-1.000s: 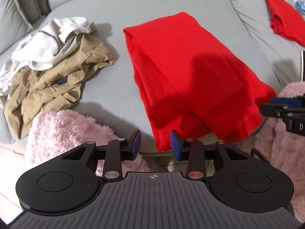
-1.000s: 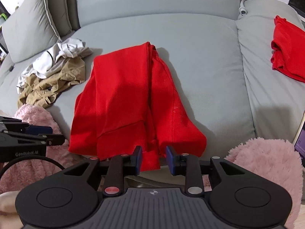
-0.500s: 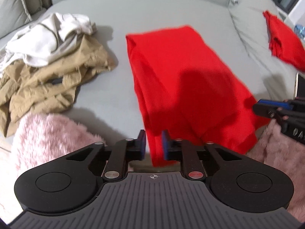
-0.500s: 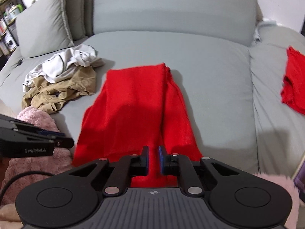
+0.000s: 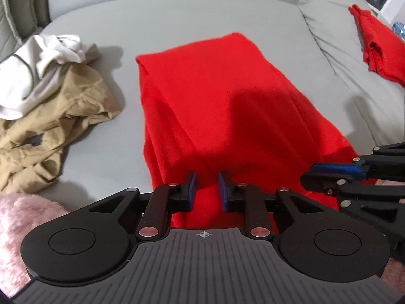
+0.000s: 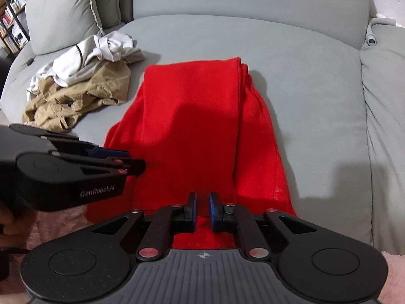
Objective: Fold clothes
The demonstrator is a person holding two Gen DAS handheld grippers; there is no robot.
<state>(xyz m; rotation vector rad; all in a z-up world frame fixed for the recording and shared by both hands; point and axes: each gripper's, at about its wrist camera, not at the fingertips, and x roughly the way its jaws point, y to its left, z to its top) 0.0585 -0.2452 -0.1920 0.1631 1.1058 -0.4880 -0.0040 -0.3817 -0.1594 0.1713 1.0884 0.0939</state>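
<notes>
A red garment (image 5: 215,96) lies lengthwise on the grey sofa seat (image 5: 177,20), folded into a long strip, its near end at the seat's front edge. My left gripper (image 5: 207,185) is shut on the garment's near left end. My right gripper (image 6: 201,209) is shut on the near right end of the red garment (image 6: 202,126). The right gripper also shows at the right of the left wrist view (image 5: 336,174), and the left gripper at the left of the right wrist view (image 6: 116,162).
A heap of tan and white clothes (image 5: 45,88) lies on the seat to the left, also in the right wrist view (image 6: 83,81). A second red garment (image 5: 379,43) lies on the right cushion. Pink fluffy fabric (image 5: 25,217) sits at the near left. A grey pillow (image 6: 60,10) leans at the back left.
Both grippers closed from open onto the near end of the red garment and moved forward over the seat, lifting that end.
</notes>
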